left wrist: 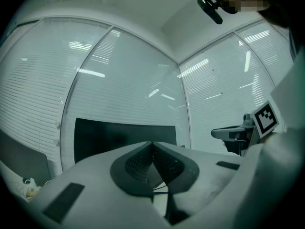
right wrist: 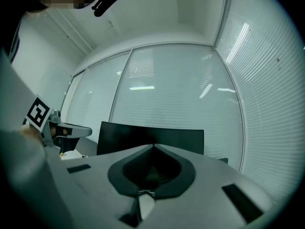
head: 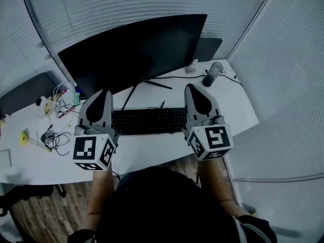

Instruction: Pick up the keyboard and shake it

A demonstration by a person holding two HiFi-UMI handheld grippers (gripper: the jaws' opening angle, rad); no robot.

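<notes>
A black keyboard (head: 149, 120) lies flat on the white desk (head: 152, 148), in front of the monitor. My left gripper (head: 104, 92) hovers over the keyboard's left end, and my right gripper (head: 191, 87) over its right end. Both point level towards the monitor. In the left gripper view the left gripper's (left wrist: 152, 144) jaws meet at the tips with nothing between them. The right gripper's (right wrist: 153, 147) jaws are likewise shut and empty in its own view. The keyboard is hidden below the jaws in both gripper views.
A wide black monitor (head: 136, 49) on a thin stand rises just behind the keyboard. Loose cables and small parts (head: 53, 113) clutter the desk's left side. A small dark cylinder device (head: 212, 74) stands at the back right. Blinded glass walls enclose the corner.
</notes>
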